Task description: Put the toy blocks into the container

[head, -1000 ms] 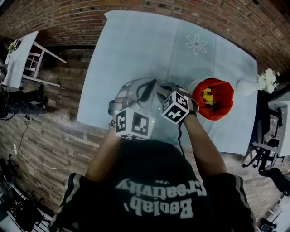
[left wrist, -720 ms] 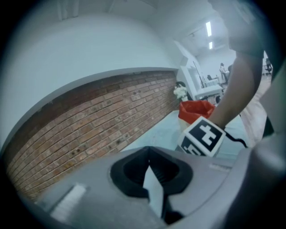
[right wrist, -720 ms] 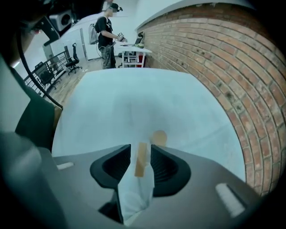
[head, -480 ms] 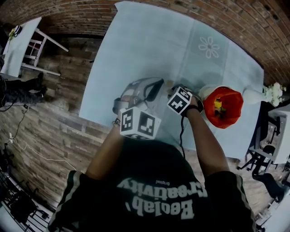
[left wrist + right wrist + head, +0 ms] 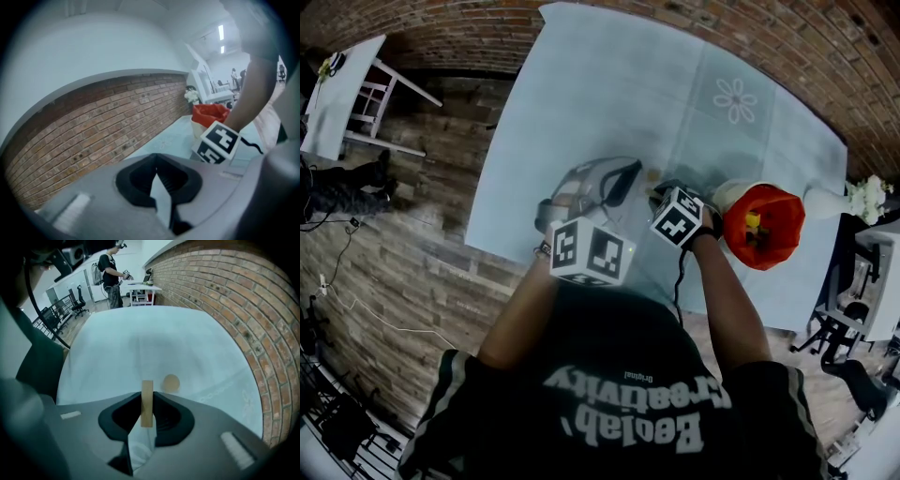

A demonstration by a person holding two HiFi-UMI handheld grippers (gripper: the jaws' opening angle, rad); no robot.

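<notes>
In the right gripper view a thin, flat wooden block (image 5: 146,403) stands on edge between the jaws of my right gripper (image 5: 146,409). The jaws have just been closing and their pads press on both of its faces. A round wooden piece (image 5: 171,383) lies on the pale cloth just beyond. In the head view the right gripper (image 5: 659,187) points steeply down at the cloth, left of the red container (image 5: 766,225), which holds a yellow block (image 5: 753,223). My left gripper (image 5: 157,162) hovers beside it, tips together and empty.
A white vase (image 5: 823,200) with white flowers (image 5: 869,191) stands right of the container, near the table's edge. The pale blue tablecloth (image 5: 609,94) stretches away bare ahead. A white side table (image 5: 342,103) and a person stand farther off on the brick floor.
The right gripper has dropped toward the cloth and tipped more steeply down. The left gripper has slid slightly sideways. The head view has shifted, so the container sits further right.
</notes>
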